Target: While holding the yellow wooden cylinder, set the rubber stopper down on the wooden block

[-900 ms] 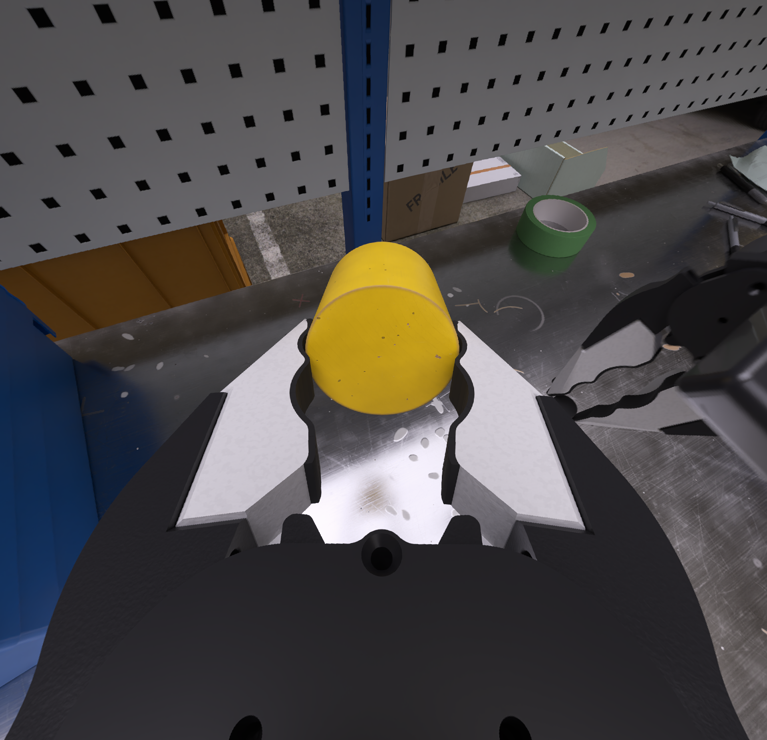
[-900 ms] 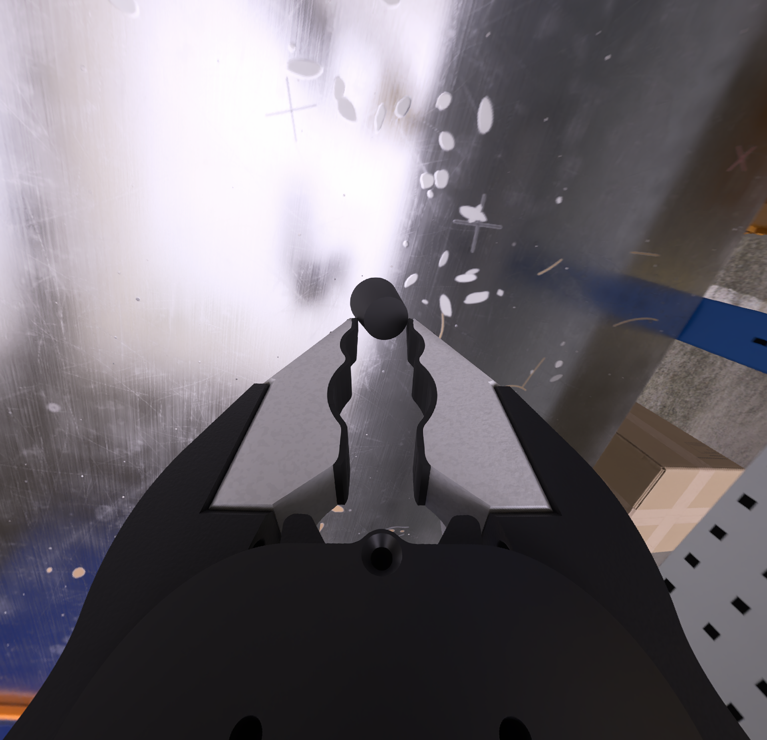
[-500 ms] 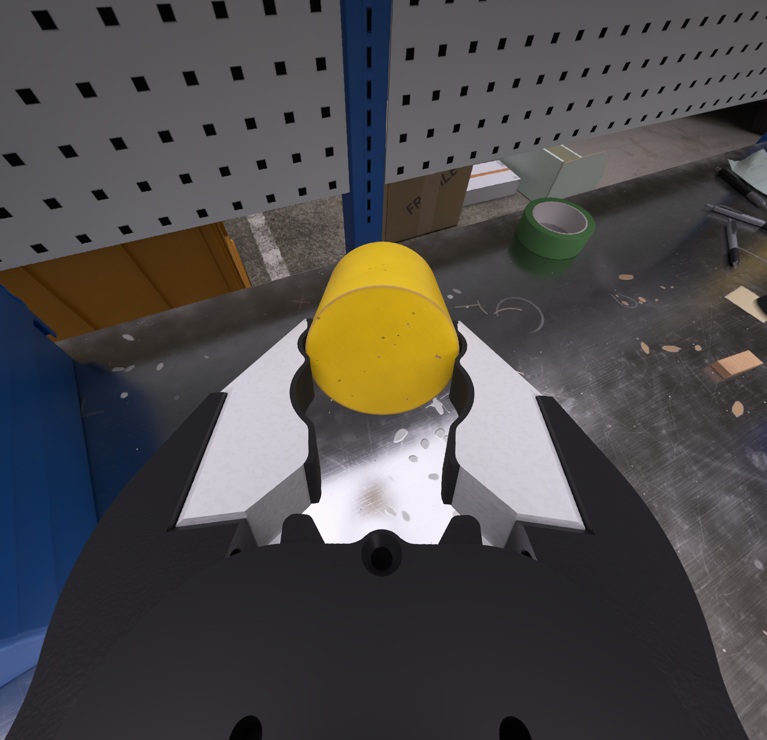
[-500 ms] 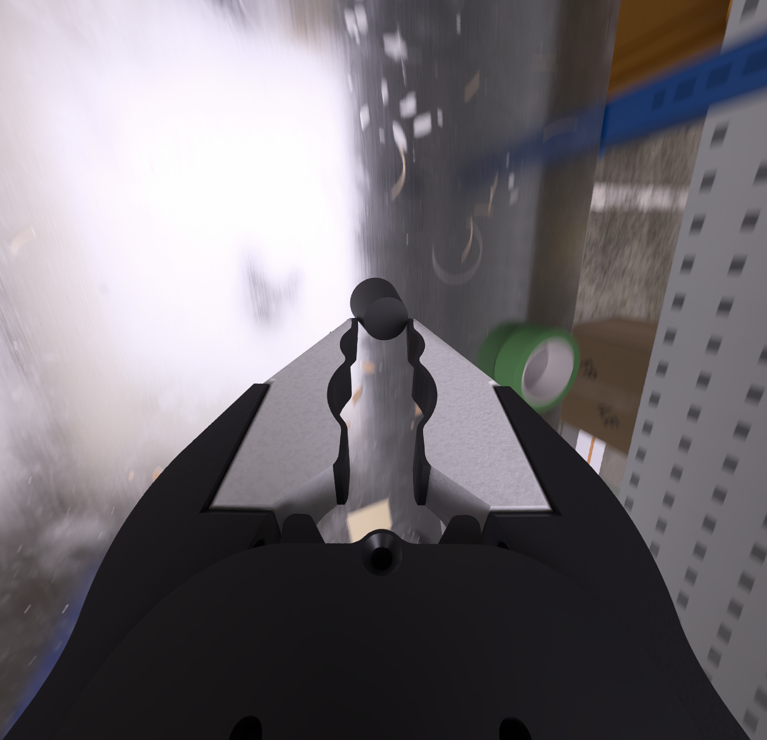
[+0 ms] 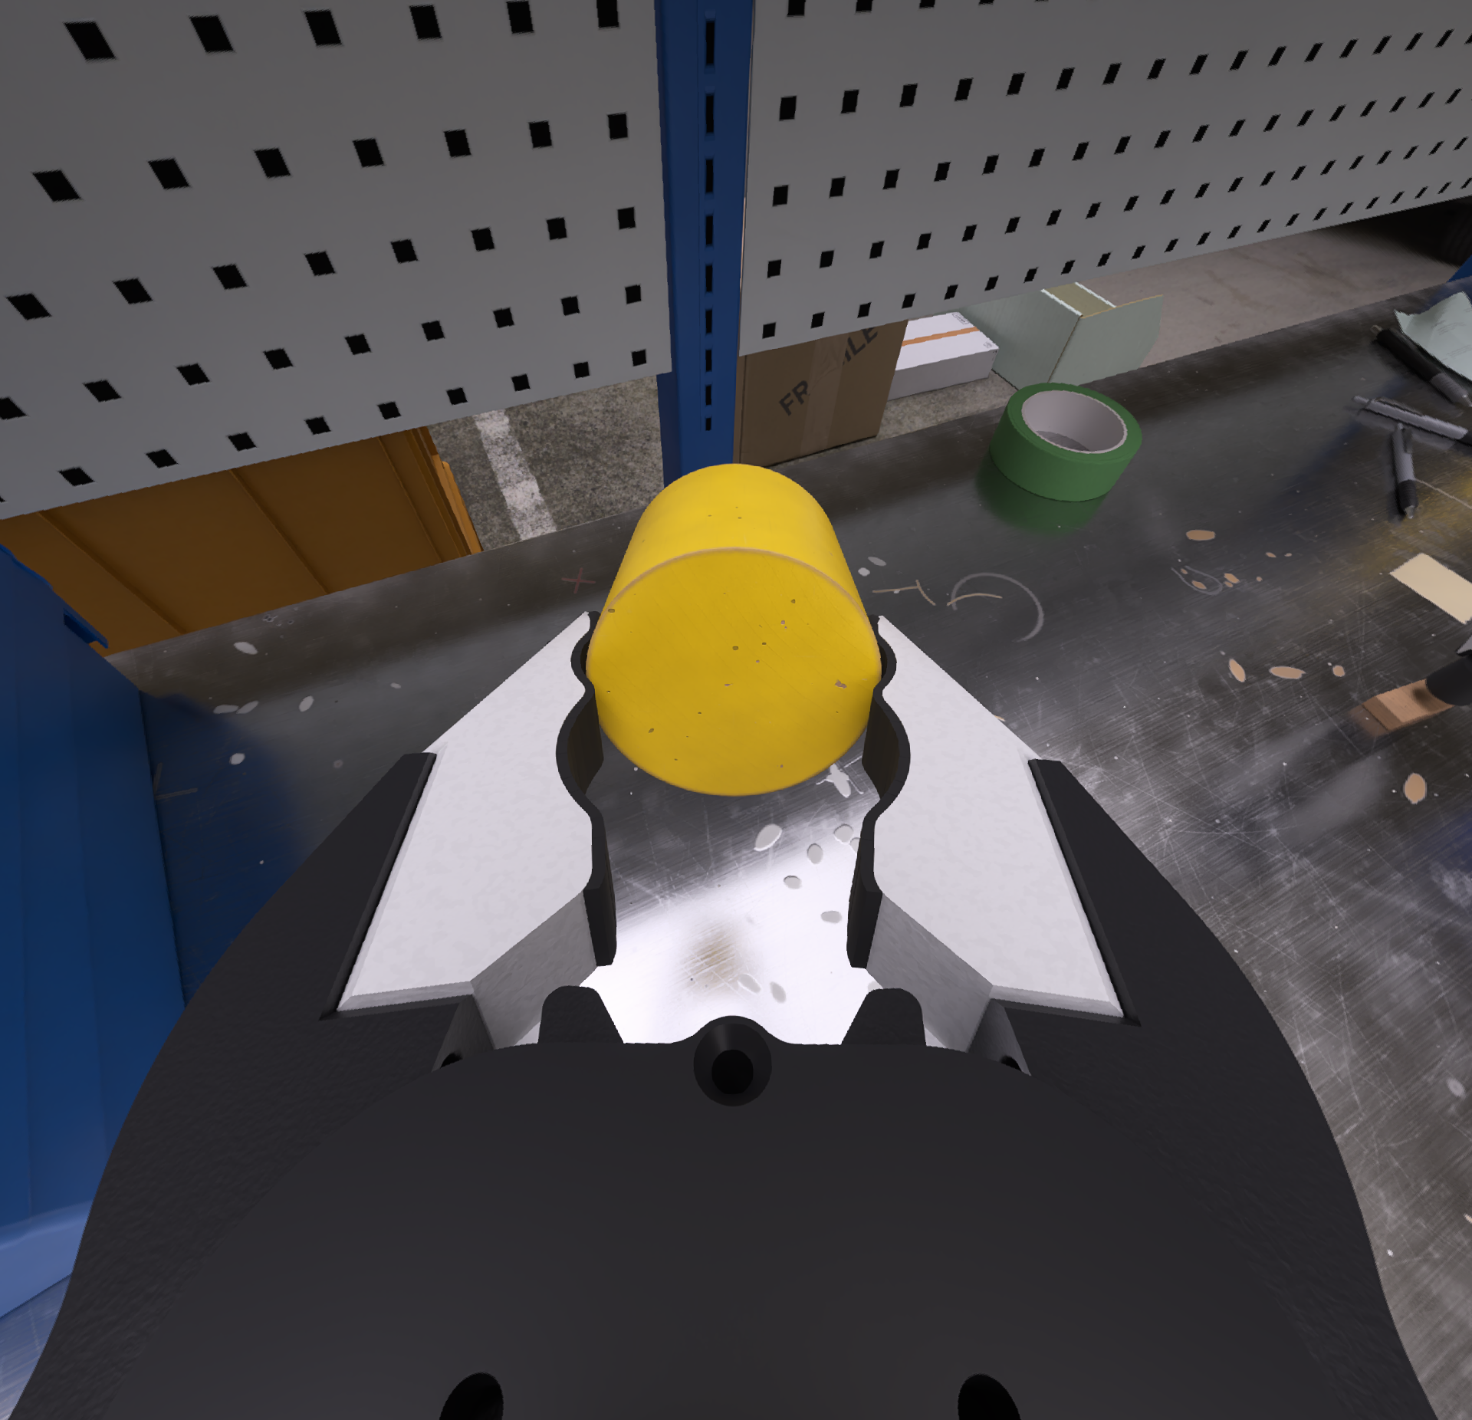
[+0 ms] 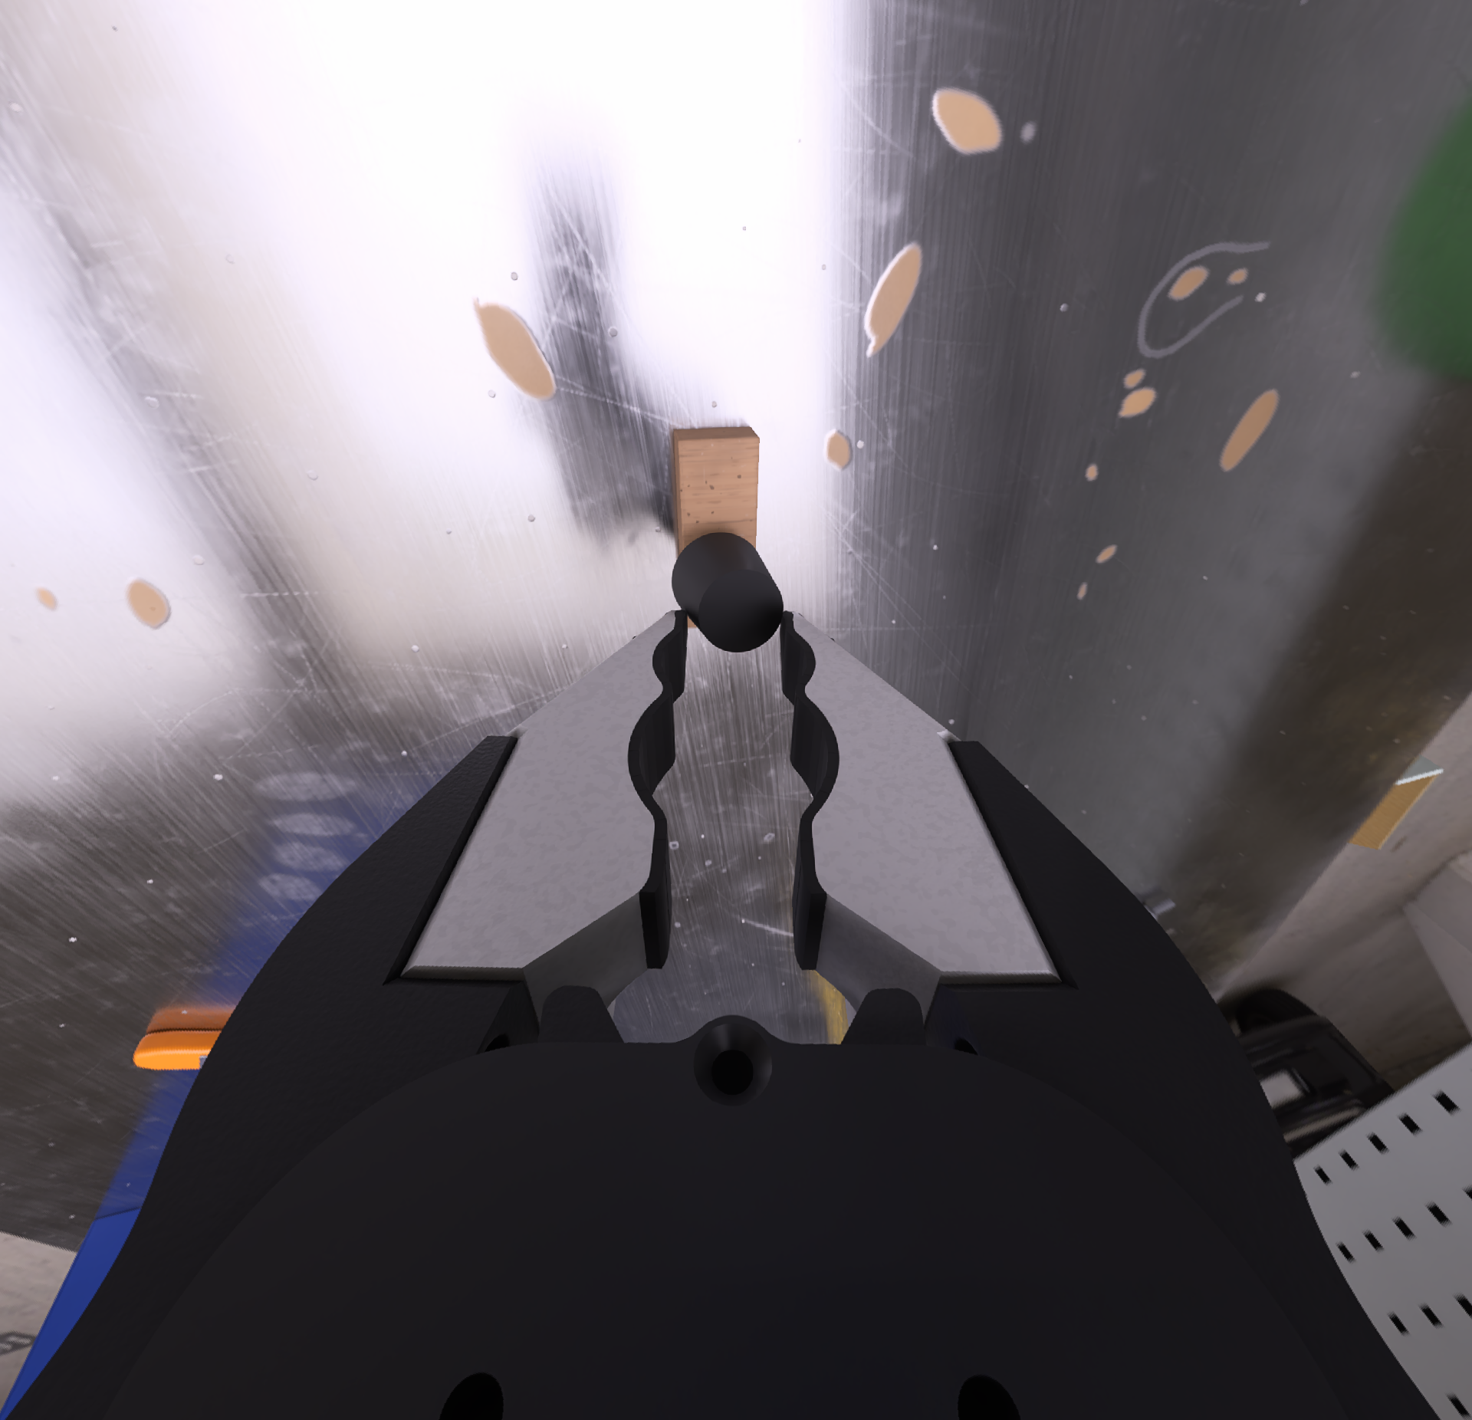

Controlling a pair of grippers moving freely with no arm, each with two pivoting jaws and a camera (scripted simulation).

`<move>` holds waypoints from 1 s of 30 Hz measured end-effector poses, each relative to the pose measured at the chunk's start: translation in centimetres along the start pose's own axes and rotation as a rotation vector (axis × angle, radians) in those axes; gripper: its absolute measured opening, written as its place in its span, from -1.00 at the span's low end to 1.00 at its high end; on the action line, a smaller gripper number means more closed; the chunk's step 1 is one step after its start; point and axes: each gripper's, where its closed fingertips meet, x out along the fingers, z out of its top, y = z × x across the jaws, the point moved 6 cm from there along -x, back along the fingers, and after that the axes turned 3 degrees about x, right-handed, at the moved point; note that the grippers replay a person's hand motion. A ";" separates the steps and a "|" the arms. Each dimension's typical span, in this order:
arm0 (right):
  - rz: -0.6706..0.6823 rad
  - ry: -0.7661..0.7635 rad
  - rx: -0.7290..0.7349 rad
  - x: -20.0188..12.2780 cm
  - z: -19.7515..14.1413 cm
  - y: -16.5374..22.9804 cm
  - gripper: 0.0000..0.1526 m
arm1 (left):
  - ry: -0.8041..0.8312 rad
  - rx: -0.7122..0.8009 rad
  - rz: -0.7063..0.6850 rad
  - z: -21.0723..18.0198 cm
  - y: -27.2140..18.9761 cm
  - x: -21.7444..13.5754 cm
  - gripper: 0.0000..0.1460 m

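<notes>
My left gripper (image 5: 733,665) is shut on the yellow wooden cylinder (image 5: 733,649) and holds it above the metal bench. My right gripper (image 6: 731,621) is shut on the small black rubber stopper (image 6: 729,591) at its fingertips. The stopper hangs over the near end of the small wooden block (image 6: 715,483), which lies on the bench. The block also shows at the right edge of the left wrist view (image 5: 1394,709), with a dark tip of the right gripper just over it.
A green tape roll (image 5: 1063,442) stands on the bench at the back right. Several pens (image 5: 1406,442) lie at the far right. A grey pegboard (image 5: 319,187) with a blue post (image 5: 701,187) rises behind the bench. A blue bin (image 5: 72,904) is at left.
My right gripper has swung with the stopper from the bench's left part to over the wooden block. It left the left wrist view and its tip now shows at the right edge. My left gripper held still.
</notes>
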 end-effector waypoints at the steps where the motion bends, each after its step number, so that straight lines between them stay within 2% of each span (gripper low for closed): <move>1: 0.010 -0.003 0.002 0.4 0.0 -0.1 -0.70 | 0.000 0.000 0.000 0.0 0.0 0.0 -0.10; 5: 0.012 0.016 0.005 1.4 0.2 -0.2 -0.71 | -0.004 -0.001 0.000 0.0 0.0 0.0 -0.10; 9: -0.005 0.017 0.021 1.0 0.3 -0.4 -0.56 | -0.011 -0.003 -0.001 -0.1 0.0 0.0 -0.10; 14: -0.225 -0.037 -0.012 -3.7 1.7 -0.8 -0.52 | -0.015 -0.003 -0.001 -0.1 0.0 0.0 -0.10; 20: -0.451 -0.133 -0.109 -9.6 5.7 -0.3 -0.54 | -0.021 -0.005 -0.002 -0.1 0.0 -0.1 -0.10; 25: -0.504 -0.208 -0.173 -12.2 9.5 0.6 -0.52 | -0.028 -0.009 -0.002 -0.2 0.0 -0.1 -0.10; 30: -0.487 -0.268 -0.233 -12.7 13.6 2.1 -0.53 | -0.031 -0.010 -0.002 -0.2 0.0 -0.1 -0.10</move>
